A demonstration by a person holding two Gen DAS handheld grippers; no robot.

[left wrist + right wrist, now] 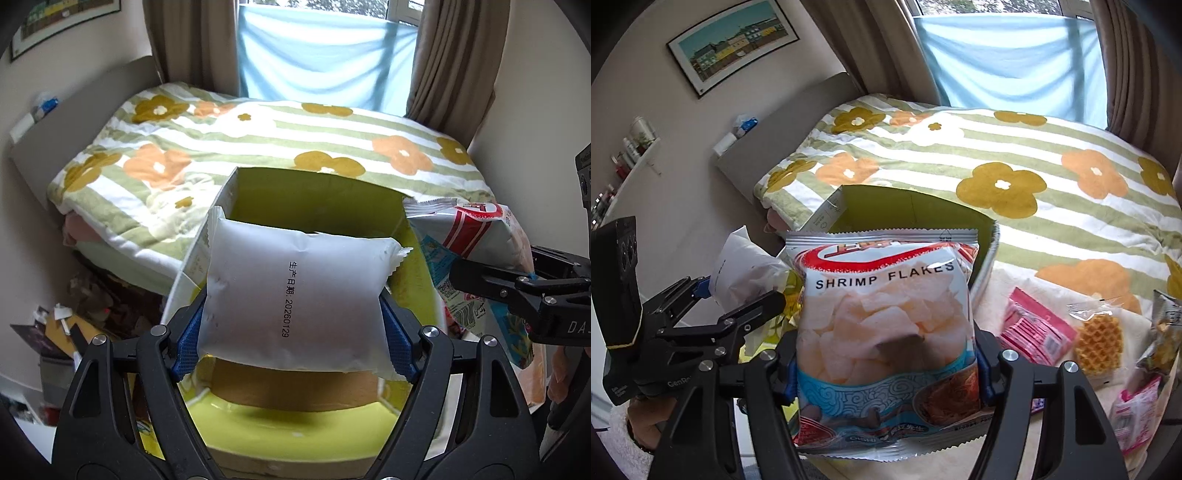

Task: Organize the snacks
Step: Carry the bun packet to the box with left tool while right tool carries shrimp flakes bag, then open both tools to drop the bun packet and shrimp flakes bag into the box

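Your left gripper (295,317) clamps a white snack packet (295,295) by its sides, above the open green-lined box (314,192). Your right gripper (886,365) grips the shrimp flakes bag (886,325) just right of that box. Waffle pack (1099,343) and pink packet (1038,328) lie on the bed (1052,147).
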